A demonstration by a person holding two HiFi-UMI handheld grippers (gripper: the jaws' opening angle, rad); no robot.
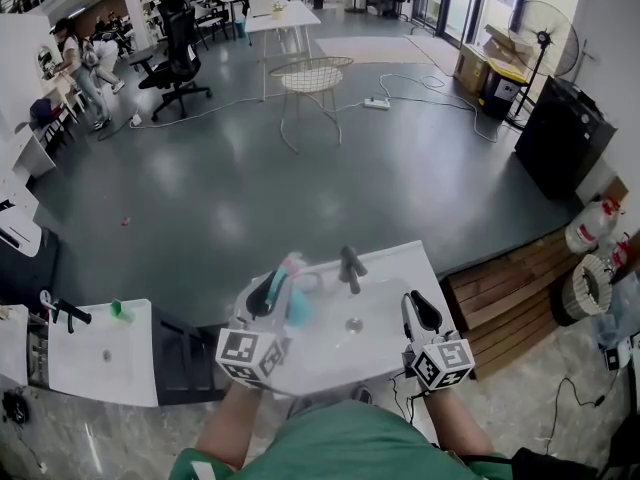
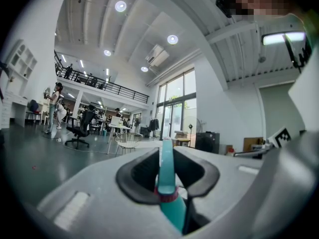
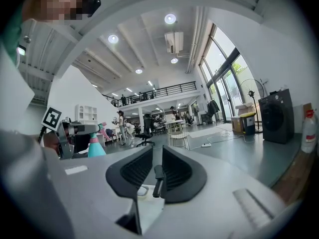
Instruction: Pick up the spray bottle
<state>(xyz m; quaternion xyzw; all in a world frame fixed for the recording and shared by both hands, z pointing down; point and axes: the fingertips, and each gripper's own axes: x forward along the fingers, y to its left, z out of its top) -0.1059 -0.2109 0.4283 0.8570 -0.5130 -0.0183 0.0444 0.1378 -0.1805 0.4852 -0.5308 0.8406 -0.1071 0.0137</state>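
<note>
The white worktop [image 1: 392, 280] carries a dark faucet [image 1: 350, 266]. At its left side, the left gripper's [image 2: 168, 159] 2 fingers are clenched on the teal spray bottle [image 1: 297, 306]. The right gripper's [image 3: 155, 169] fingers stand slightly apart, grasping nothing.

Green top [image 1: 345, 448] worn, btm centre. L gripper [image 1: 273, 290], R gripper [image 1: 421, 310]: grey shells, blk pads, b/w marker cubes [image 1: 250, 356] fitted.
</note>
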